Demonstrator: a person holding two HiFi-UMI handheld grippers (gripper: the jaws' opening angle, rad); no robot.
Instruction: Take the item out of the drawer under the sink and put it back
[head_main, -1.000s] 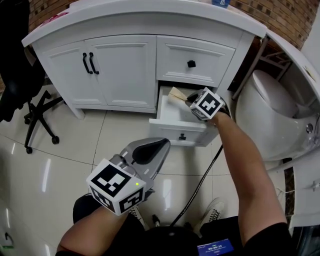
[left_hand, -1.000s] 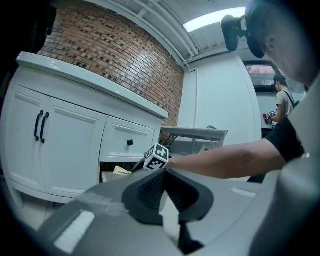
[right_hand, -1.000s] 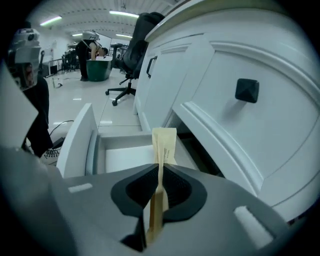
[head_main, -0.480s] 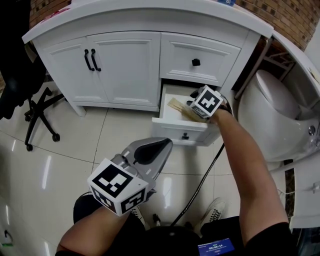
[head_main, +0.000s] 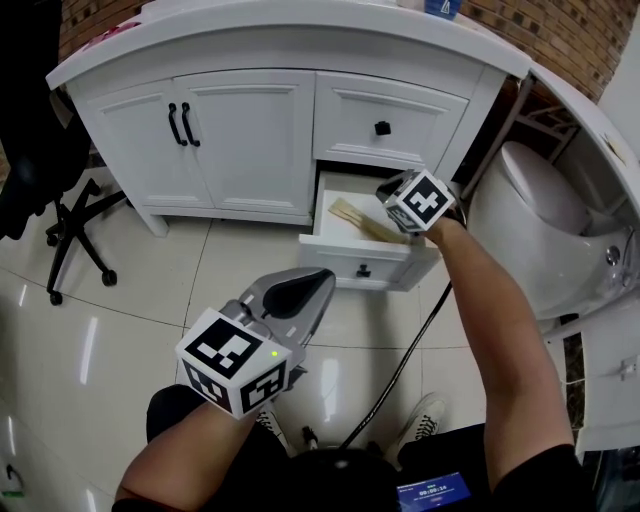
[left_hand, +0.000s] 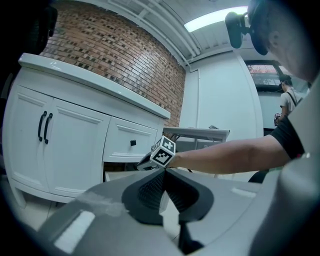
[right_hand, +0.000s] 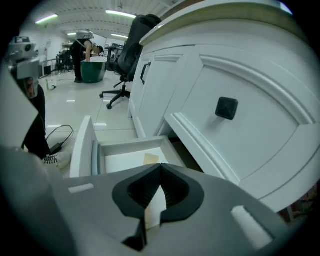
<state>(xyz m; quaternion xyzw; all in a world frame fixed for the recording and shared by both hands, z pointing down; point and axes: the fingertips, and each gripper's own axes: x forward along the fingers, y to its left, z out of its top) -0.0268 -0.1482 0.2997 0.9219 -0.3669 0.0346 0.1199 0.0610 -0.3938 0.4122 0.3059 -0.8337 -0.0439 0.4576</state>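
R gripper (right_hand: 160, 169) pinched shut, empty; flat tan strip (right_hand: 150, 159) just below-ahead in white drawer (right_hand: 80, 145), lengthwise along jaws.

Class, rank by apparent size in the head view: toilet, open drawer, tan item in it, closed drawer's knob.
1. toilet
2. open drawer
3. tan item
4. knob
All stand at a similar distance, so the order seems safe.

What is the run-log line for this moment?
right gripper: shut, empty, above open lower drawer | tan flat item: lying in drawer, ungripped | left gripper: shut, empty, over floor
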